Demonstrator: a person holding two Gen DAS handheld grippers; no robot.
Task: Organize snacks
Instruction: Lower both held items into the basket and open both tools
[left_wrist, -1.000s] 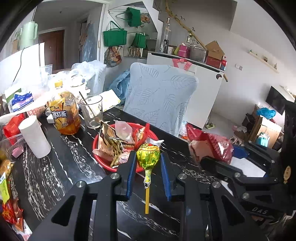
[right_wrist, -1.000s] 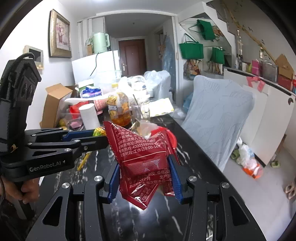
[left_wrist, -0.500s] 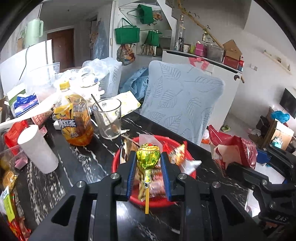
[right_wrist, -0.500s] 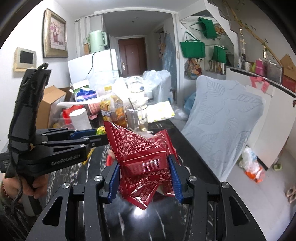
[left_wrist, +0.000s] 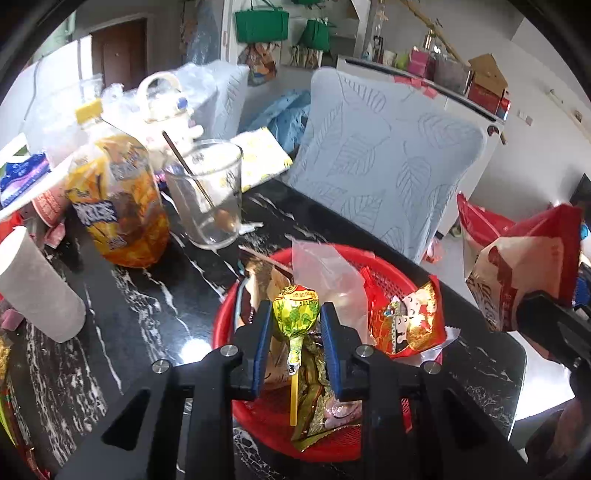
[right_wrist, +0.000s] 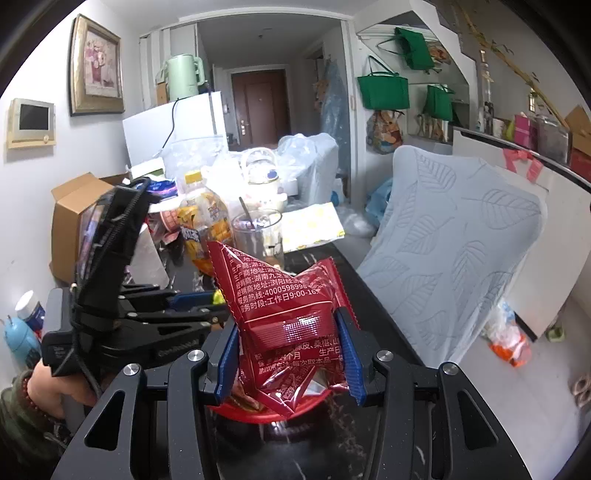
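My left gripper (left_wrist: 295, 325) is shut on a lollipop (left_wrist: 295, 314) with a yellow-green wrapper and a yellow stick. It holds it right over the red basket (left_wrist: 391, 273), which has several snack packets in it. My right gripper (right_wrist: 290, 343) is shut on a red snack bag (right_wrist: 284, 310) and holds it above the near rim of the red basket (right_wrist: 258, 410). That bag also shows at the right edge of the left wrist view (left_wrist: 524, 258). The left gripper shows at the left of the right wrist view (right_wrist: 195, 306).
On the black marble table (left_wrist: 147, 295) stand a glass mug with a spoon (left_wrist: 207, 199), an orange drink bottle (left_wrist: 118, 206) and a white paper roll (left_wrist: 37, 284). A leaf-patterned chair back (left_wrist: 388, 158) stands behind the table. More clutter is at the far left.
Both grippers have moved forward over the red basket, each with its snack still held. The basket now lies directly under the lollipop and the red bag.
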